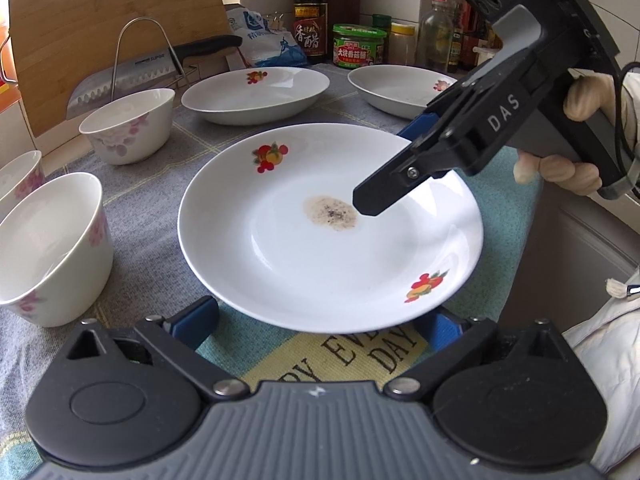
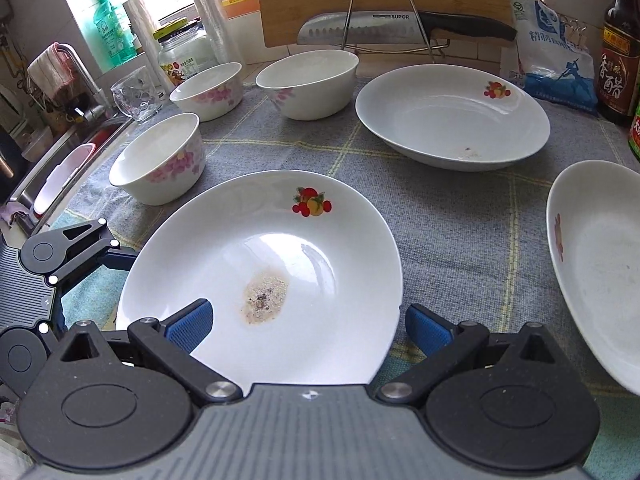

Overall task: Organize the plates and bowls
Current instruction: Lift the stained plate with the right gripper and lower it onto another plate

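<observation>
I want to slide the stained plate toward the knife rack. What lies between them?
In the right wrist view, a floral bowl stands between the stained plate and the knife rack; otherwise only grey cloth.

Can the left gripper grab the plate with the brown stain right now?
Probably yes. The left gripper is open, and the stained plate has its near rim right between the blue fingers. Nothing blocks that rim; the right gripper hovers over the opposite side.
</observation>
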`<state>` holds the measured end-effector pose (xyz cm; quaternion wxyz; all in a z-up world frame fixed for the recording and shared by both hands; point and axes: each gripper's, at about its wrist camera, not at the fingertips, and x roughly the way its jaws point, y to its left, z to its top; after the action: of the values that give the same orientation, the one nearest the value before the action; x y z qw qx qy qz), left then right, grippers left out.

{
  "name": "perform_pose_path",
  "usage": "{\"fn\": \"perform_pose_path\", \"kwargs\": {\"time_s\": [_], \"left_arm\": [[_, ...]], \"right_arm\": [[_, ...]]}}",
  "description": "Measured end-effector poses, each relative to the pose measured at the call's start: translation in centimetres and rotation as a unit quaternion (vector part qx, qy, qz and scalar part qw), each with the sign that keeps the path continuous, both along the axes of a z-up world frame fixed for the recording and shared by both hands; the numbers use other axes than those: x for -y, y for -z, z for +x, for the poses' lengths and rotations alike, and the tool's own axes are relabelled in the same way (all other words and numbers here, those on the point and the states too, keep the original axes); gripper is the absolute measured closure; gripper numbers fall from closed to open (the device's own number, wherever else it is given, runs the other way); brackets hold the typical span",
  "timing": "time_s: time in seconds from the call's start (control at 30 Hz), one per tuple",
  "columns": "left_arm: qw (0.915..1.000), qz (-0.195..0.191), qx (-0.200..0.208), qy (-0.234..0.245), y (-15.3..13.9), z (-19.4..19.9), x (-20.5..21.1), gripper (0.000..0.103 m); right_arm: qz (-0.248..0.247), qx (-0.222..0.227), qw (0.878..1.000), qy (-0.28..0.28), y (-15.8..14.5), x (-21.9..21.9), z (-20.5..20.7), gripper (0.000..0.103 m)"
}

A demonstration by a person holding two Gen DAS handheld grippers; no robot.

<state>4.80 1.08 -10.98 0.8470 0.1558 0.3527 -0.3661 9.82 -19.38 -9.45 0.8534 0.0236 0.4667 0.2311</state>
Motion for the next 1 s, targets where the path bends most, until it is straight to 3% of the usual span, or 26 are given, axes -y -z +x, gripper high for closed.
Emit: {"fn": "perform_pose_path", "kwargs": {"time_s": [0.63, 1.0], "left_arm": [[0.9994, 0.002, 0.0, 0.036, -0.2, 0.6, 0.0, 0.0], [0.9982, 0.008, 0.0, 0.059, -0.4, 1.0, 0.1, 0.0]], "right_arm": [[0.044, -0.02, 0.998, -0.051, 0.3, -0.4, 3.4, 0.0], [0.035, -0.026, 0.996, -0.073, 0.2, -0.6, 3.7, 0.0]]}}
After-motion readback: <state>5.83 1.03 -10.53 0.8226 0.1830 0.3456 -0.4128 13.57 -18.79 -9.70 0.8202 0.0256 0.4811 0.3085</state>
